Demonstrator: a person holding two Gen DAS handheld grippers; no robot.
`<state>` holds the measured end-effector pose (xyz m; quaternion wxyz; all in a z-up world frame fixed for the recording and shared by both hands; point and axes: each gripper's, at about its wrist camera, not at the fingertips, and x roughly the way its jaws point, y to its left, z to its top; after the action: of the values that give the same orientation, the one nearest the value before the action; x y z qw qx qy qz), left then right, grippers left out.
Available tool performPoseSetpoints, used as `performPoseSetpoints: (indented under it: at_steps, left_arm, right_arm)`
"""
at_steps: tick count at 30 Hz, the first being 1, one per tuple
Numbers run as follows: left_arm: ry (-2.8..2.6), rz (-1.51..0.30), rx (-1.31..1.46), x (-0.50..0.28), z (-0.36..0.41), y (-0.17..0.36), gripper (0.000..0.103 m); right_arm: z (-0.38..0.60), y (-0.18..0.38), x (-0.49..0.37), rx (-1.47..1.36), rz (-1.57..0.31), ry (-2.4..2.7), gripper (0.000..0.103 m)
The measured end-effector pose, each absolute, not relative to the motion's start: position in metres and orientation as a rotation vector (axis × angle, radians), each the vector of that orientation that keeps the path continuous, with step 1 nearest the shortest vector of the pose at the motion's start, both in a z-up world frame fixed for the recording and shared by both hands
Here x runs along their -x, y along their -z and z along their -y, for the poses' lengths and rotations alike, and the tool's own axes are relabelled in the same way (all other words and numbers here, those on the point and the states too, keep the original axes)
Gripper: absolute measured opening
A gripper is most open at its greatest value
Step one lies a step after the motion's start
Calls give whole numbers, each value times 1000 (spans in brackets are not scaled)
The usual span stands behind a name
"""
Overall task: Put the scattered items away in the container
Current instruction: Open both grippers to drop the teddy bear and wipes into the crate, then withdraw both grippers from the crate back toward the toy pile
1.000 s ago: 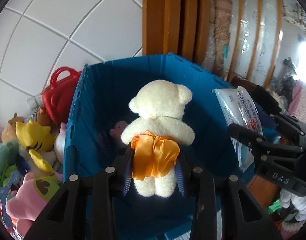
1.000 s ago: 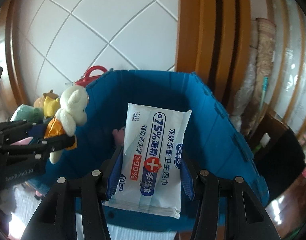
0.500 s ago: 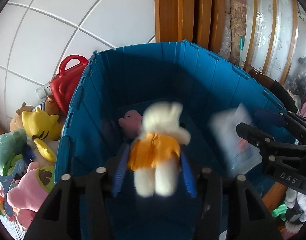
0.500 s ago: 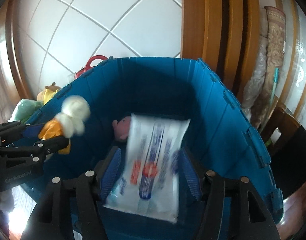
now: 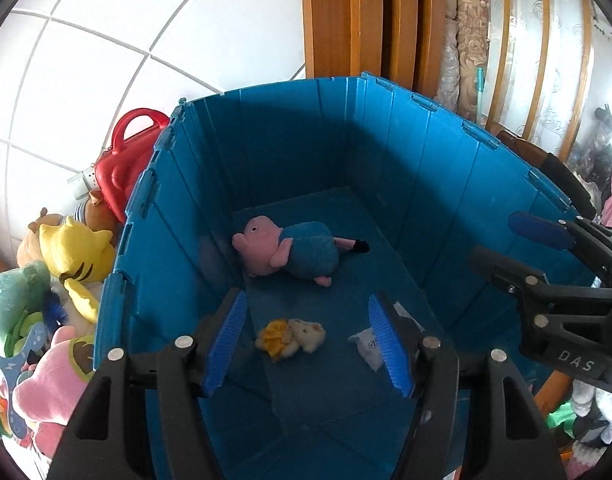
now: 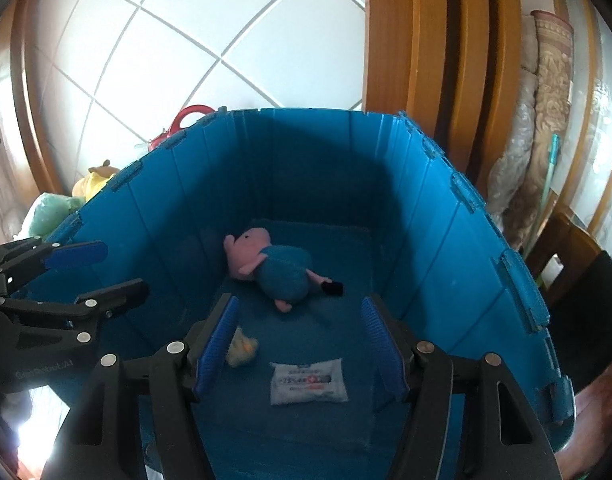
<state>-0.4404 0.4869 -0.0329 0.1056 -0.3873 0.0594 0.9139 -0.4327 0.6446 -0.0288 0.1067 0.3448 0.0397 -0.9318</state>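
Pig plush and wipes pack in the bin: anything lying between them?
No. In the right wrist view only bare blue floor separates the pig plush from the wipes pack; the small bear lies left.

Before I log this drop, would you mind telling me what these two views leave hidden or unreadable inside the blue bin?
- Wet wipes pack: left wrist view, partly hidden behind the left claw finger; its print is too small in the right wrist view.
- White bear: right wrist view, partly behind the right claw finger.
- Blue bin near floor: both views, covered by the claw bodies.
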Motion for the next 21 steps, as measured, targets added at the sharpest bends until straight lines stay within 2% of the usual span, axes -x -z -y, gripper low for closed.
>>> performPoseSetpoints:
  at_steps: [4, 7, 12, 14, 16, 18, 19, 21]
  left_arm:
    - [-2691, -178, 1141, 441, -488, 33, 63]
    - [-2690, -179, 1143, 441, -488, 33, 63]
    - [-2692, -176, 1145, 441, -488, 33, 63]
    - [-2696, -171, 1146, 441, -488, 33, 63]
    - [-2703, -162, 1147, 441, -487, 33, 63]
    - [-2709, -151, 1147, 439, -485, 31, 63]
    - [-2710, -145, 1146, 438, -484, 30, 63]
    - [-2719, -140, 1136, 433, -482, 27, 64]
  right_arm:
    - [-643, 31, 435, -1026, -118, 2740, 67]
    - [-644, 33, 436, -1029, -115, 2742, 78]
    - [-646, 32, 437, -1028, -107, 2749, 81]
    - [-646, 32, 437, -1029, -104, 2754, 89]
    - [-647, 31, 437, -1025, -103, 2759, 91]
    - [-648, 30, 435, -1021, -105, 2766, 96]
    - [-648, 30, 435, -1018, -106, 2770, 102]
    - [-649, 29, 433, -1009, -105, 2774, 103]
